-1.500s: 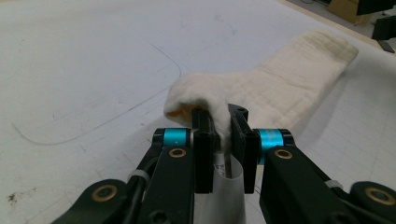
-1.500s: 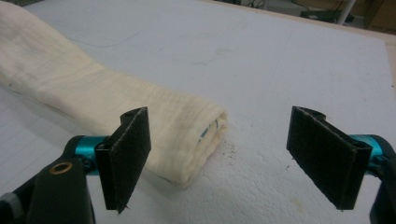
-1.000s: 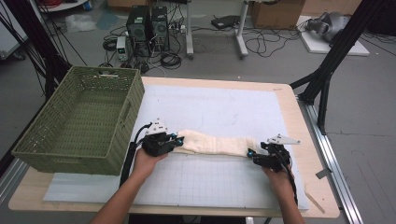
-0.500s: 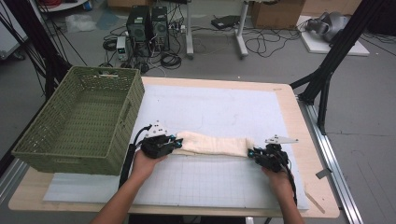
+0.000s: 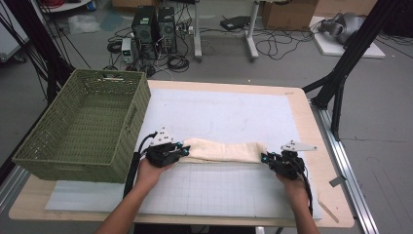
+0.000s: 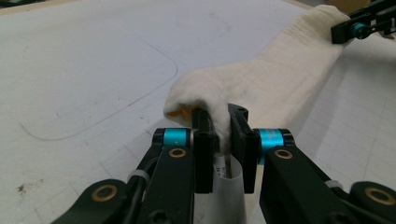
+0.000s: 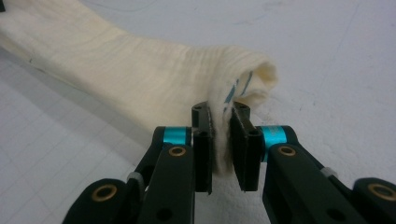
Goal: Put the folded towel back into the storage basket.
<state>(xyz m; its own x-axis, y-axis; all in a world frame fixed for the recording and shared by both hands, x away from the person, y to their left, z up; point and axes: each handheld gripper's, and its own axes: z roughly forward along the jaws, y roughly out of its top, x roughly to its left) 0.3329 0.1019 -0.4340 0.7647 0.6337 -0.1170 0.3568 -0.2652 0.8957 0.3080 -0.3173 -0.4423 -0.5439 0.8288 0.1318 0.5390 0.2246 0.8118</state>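
A cream folded towel (image 5: 224,150) lies as a long band across the white mat, in front of the person. My left gripper (image 5: 181,148) is shut on its left end; in the left gripper view the jaws pinch the cloth (image 6: 261,84) and a white label hangs between them. My right gripper (image 5: 265,158) is shut on the right end, and the right gripper view shows the towel (image 7: 140,79) with a blue-striped edge squeezed between the jaws. The other gripper (image 6: 362,25) appears at the towel's far end.
A green woven basket (image 5: 83,124) stands on the table's left side, its wall close to my left gripper. The white gridded mat (image 5: 229,112) covers most of the wooden table (image 5: 302,100). Computers and cables lie on the floor beyond the table.
Both grippers and the towel have stayed almost in place; the right gripper has shifted very slightly.
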